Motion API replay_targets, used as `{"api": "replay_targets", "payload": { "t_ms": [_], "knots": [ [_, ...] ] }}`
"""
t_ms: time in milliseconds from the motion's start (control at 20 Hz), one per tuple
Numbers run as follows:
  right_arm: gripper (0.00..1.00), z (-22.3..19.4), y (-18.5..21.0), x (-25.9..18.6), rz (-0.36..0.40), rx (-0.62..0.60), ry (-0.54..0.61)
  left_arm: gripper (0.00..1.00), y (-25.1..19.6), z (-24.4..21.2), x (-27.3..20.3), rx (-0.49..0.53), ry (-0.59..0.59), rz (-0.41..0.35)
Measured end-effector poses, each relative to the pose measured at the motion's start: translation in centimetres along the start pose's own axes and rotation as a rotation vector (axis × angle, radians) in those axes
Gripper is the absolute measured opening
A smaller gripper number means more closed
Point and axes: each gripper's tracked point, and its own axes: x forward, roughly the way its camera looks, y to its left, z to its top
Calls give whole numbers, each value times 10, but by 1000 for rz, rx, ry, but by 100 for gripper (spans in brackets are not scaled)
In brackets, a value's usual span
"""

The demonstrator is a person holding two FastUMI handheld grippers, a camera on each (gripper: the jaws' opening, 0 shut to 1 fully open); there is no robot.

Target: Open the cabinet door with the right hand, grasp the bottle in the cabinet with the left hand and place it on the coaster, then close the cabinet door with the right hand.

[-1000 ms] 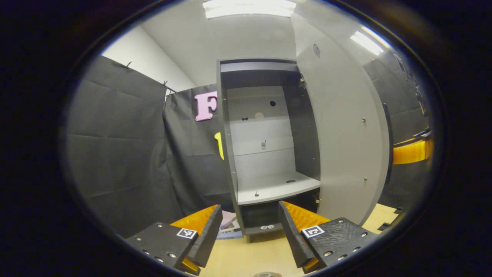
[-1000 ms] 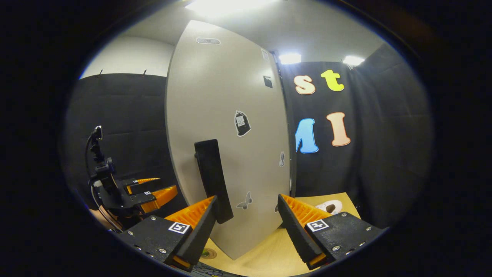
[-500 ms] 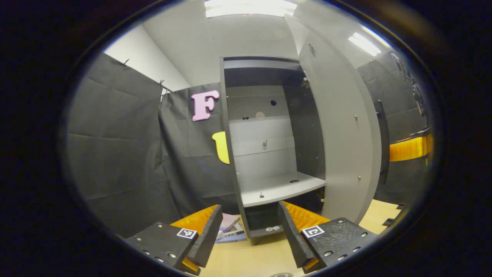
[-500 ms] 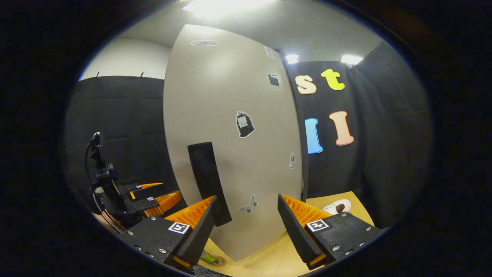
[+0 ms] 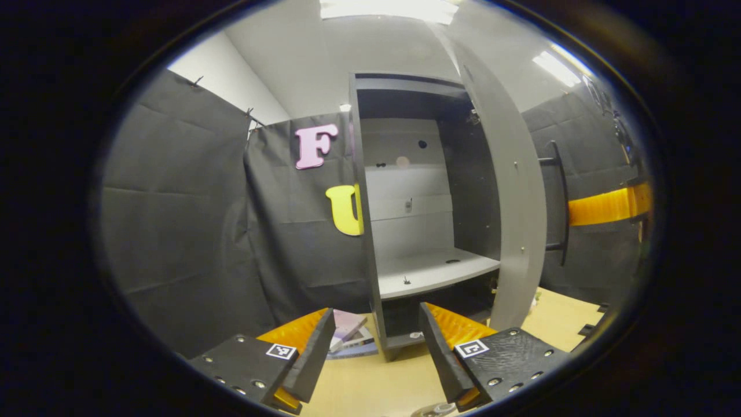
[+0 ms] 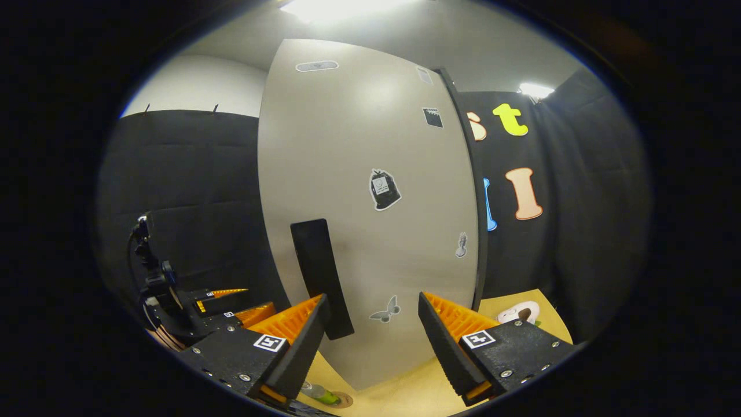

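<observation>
- Against the earlier frames, the cabinet door (image 6: 370, 220) has swung further toward closed; in the left gripper view it now shows nearly edge-on (image 5: 515, 191).
- The cabinet (image 5: 417, 208) stands ahead of the left tool (image 5: 376, 347); its shelf (image 5: 434, 272) carries no bottle.
- Left tool: fingers spread wide, holding nothing.
- Right tool (image 6: 373, 333): fingers spread wide, holding nothing; the black door handle (image 6: 321, 278) sits just above its left finger, contact unclear.
- The bottle (image 6: 321, 395) lies low beside the right tool on the coaster (image 6: 341, 398), on the worktop (image 6: 405, 394).
- The left tool appears far left of the right tool (image 6: 231, 301).
- A pale, brown-spotted object (image 6: 518, 313) rests on the worktop beyond the right finger.
</observation>
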Motion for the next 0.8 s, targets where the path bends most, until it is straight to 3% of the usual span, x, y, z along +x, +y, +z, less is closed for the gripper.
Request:
{"api": "replay_targets", "payload": {
  "t_ms": [50,200,250,300,450,500,550,700,750,800],
  "knots": [
    [94,-1,4,1,3,-12,1,83,1,-3,-2,0,4,0],
    [94,0,10,-3,11,-42,-1,83,0,-9,-26,-13,6,8],
    [94,1,7,-4,-1,-52,-8,87,0,-7,-32,-17,1,14],
    [95,3,1,-6,-25,-66,-17,83,-2,-3,-34,-21,-1,17],
    [95,7,-40,-12,-205,-122,-72,83,-19,12,-38,-42,-26,21],
    [95,6,-49,-11,-247,-126,-89,90,-26,20,-38,-44,-33,28],
    [95,2,-55,-9,-289,-118,-91,83,-31,29,-38,-42,-39,39],
    [92,0,-57,1,-296,-61,-131,83,-58,49,-32,-57,-53,46],
    [95,-4,-57,5,-284,-34,-125,77,-68,56,-30,-67,-60,38],
    [92,-9,-54,9,-254,-3,-109,83,-75,62,-29,-70,-68,39]
  ]
}}
